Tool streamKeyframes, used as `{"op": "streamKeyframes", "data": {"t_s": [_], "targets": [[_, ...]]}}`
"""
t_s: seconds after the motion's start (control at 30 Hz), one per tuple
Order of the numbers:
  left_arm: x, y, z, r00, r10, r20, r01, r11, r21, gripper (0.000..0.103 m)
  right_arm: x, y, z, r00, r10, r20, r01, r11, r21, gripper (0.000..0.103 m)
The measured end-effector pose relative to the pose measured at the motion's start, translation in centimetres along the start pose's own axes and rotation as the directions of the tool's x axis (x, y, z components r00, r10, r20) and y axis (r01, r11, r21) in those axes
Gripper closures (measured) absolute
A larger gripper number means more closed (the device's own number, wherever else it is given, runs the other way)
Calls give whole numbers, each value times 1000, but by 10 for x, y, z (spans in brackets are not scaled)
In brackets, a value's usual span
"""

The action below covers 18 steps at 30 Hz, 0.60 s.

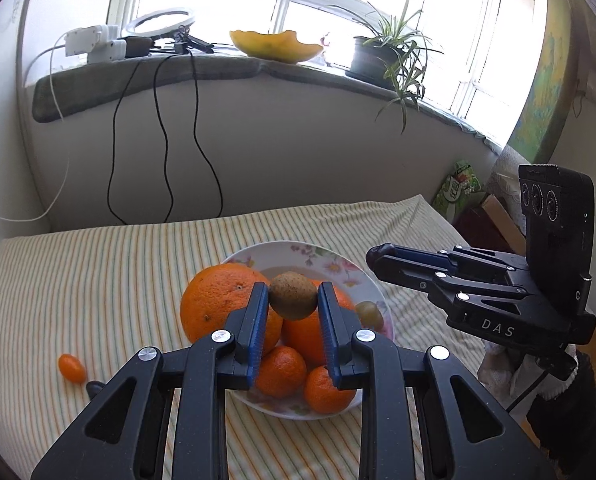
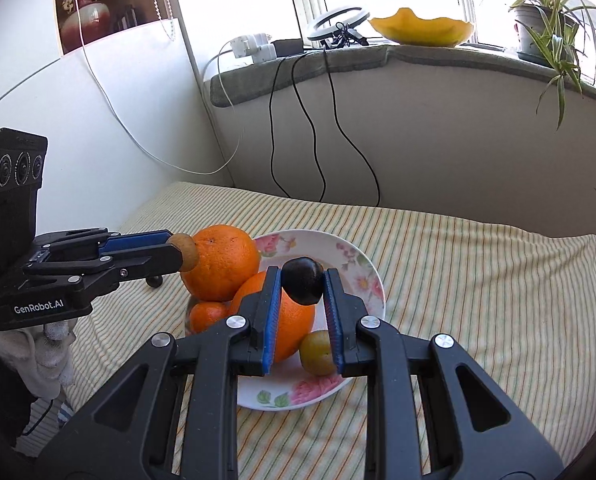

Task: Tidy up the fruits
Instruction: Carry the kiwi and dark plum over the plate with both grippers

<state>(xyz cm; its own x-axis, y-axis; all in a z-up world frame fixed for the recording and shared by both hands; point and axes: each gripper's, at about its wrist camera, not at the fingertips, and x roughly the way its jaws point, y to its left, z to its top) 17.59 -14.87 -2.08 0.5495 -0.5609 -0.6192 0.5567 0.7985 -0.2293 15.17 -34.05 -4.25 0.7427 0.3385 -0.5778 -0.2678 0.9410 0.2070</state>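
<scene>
Above a striped yellow-and-white cloth, your left gripper pinches a fuzzy brown kiwi between its blue pads, held over the flowered white ceramic plate. Your right gripper clamps a dark purple round plum above the same plate, which carries large oranges, small mandarins and a yellow-green round fruit. A small orange kumquat lies alone on the cloth, left of the plate.
</scene>
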Motion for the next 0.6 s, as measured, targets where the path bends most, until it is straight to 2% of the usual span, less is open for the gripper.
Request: {"op": "streamKeyframes", "data": {"t_s": [0.6], "targets": [[37, -20, 11, 999, -12, -48, 13, 999, 30, 79, 32, -27, -8, 999, 11, -48, -8, 998, 58, 81]]}}
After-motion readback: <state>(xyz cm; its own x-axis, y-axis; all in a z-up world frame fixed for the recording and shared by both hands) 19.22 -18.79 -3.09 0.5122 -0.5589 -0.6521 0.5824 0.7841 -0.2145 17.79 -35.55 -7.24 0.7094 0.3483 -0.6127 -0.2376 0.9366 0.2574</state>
